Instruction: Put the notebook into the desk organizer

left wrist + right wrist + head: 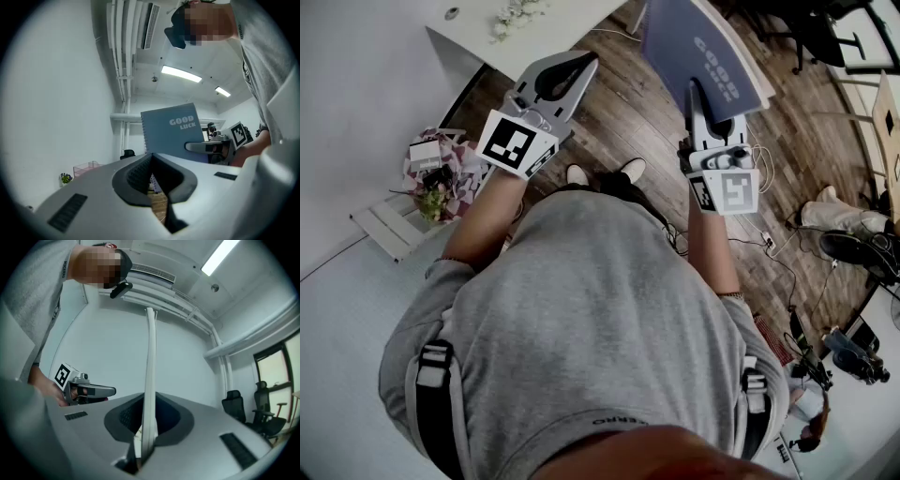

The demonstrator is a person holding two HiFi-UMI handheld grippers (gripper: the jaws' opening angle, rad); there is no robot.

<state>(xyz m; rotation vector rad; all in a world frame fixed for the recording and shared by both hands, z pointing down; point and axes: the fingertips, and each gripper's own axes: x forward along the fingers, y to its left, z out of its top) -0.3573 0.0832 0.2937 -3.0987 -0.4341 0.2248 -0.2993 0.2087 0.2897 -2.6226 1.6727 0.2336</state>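
Observation:
I hold a blue spiral notebook [698, 42] marked "GOOD LUCK" upright in the air over the floor. My right gripper [697, 92] is shut on its lower edge. In the right gripper view the notebook [150, 362] stands edge-on between the pads of my right gripper [146, 427]. My left gripper [587, 64] is raised beside it, shut, with nothing in it. From the left gripper view, the notebook [172, 133] shows beyond the closed tips of my left gripper [151, 158]. A pink wire rack [86, 167], perhaps the organizer, stands far off at the left.
A white desk [553, 28] with small flowers [517, 15] lies ahead, over a wooden floor [619, 112]. A pink bundle with a plant [436, 173] sits at the left wall. Cables, office chairs [820, 33] and another person's legs [848, 216] are to the right.

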